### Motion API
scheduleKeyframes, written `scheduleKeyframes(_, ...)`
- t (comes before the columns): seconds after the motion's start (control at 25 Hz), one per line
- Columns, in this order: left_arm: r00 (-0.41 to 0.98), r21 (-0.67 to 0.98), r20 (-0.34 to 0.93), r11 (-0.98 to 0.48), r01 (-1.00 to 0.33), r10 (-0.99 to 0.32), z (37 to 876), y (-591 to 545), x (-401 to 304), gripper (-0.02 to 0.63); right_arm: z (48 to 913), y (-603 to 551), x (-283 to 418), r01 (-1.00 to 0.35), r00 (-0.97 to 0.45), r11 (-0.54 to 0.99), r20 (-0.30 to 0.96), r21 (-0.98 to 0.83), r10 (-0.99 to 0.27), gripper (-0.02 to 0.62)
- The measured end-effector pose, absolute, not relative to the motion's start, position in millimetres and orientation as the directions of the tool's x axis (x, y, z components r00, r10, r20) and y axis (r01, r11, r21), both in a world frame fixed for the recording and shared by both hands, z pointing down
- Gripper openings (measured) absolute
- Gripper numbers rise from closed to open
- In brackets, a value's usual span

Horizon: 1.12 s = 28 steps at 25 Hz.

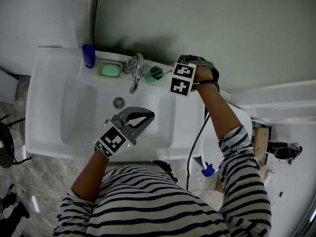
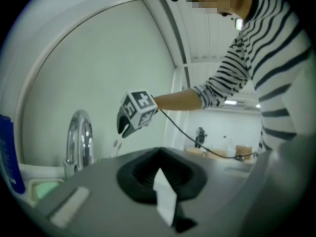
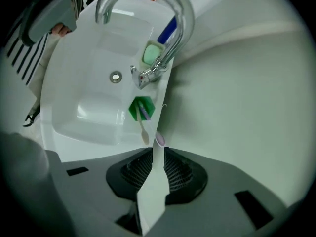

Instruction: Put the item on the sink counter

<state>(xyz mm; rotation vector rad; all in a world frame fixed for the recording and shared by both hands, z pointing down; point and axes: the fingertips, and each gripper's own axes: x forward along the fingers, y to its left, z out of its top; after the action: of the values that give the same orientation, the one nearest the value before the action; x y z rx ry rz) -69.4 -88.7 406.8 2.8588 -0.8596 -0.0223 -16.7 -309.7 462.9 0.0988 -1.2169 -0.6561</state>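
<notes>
One green cup (image 1: 156, 73) w/ two toothbrushes (image 3: 143, 125) stands upright on sink counter (image 1: 54, 65), just right of faucet (image 1: 136, 72), so prob. placed. Right gripper (image 1: 168, 74) is angled down just beside it, jaws narrow, nothing pinched. Left gripper (image 1: 144, 115) is parked over basin out of the way, jaws together, empty. Only right gripper view shows the brushes; head view adds soap (image 1: 110, 70) and blue bottle (image 1: 88, 56).

sink (image 1: 44, 83): glossy, smooth white | faucet (image 1: 136, 73): polished metal | cup (image 3: 136, 108): plastic | wall (image 1: 207, 23): matt, smooth
</notes>
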Motion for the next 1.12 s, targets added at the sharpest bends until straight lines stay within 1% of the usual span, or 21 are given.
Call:
scheduleKeyframes(0.4, 0.836, 0.126, 0.055, -0.827, -0.549, -0.546, 401, -95, -63, 0.006, 407, -291, -13, 0.149, -0.070, 0.822, 0.836, 0.549, -0.545, 0.061)
scheduleKeyframes(0.48, 0.833, 0.123, 0.057, -0.824, -0.553, -0.550, 399, -96, -64, 0.006, 398, -279, -12, 0.056, -0.152, 0.832, 0.828, 0.553, -0.540, 0.061)
scheduleKeyframes(0.6, 0.831, 0.124, 0.050, -0.822, -0.556, -0.555, 394, -97, -64, 0.006, 382, -260, -10, -0.120, -0.306, 0.848, 0.793, 0.516, -0.526, 0.060)
scheduleKeyframes(0.68, 0.828, 0.117, 0.051, -0.820, -0.560, -0.558, 390, -98, -63, 0.006, 372, -247, -9, -0.249, -0.419, 0.852, 0.742, 0.461, -0.524, 0.060)
scheduleKeyframes(0.76, 0.826, 0.109, 0.052, -0.819, -0.564, -0.562, 387, -99, -61, 0.006, 362, -236, -7, -0.377, -0.525, 0.842, 0.661, 0.385, -0.537, 0.057)
scheduleKeyframes(0.84, 0.823, 0.102, 0.047, -0.817, -0.567, -0.565, 382, -101, -58, 0.006, 354, -226, -4, -0.473, -0.603, 0.826, 0.571, 0.306, -0.557, 0.052)
scheduleKeyframes(0.96, 0.822, 0.090, 0.039, -0.818, -0.569, -0.568, 375, -102, -52, 0.006, 346, -210, -3, -0.548, -0.696, 0.817, 0.442, 0.182, -0.566, 0.048)
scheduleKeyframes(1.12, 0.821, 0.079, 0.025, -0.818, -0.570, -0.570, 364, -103, -44, 0.006, 341, -185, -4, -0.559, -0.783, 0.828, 0.302, 0.042, -0.544, 0.044)
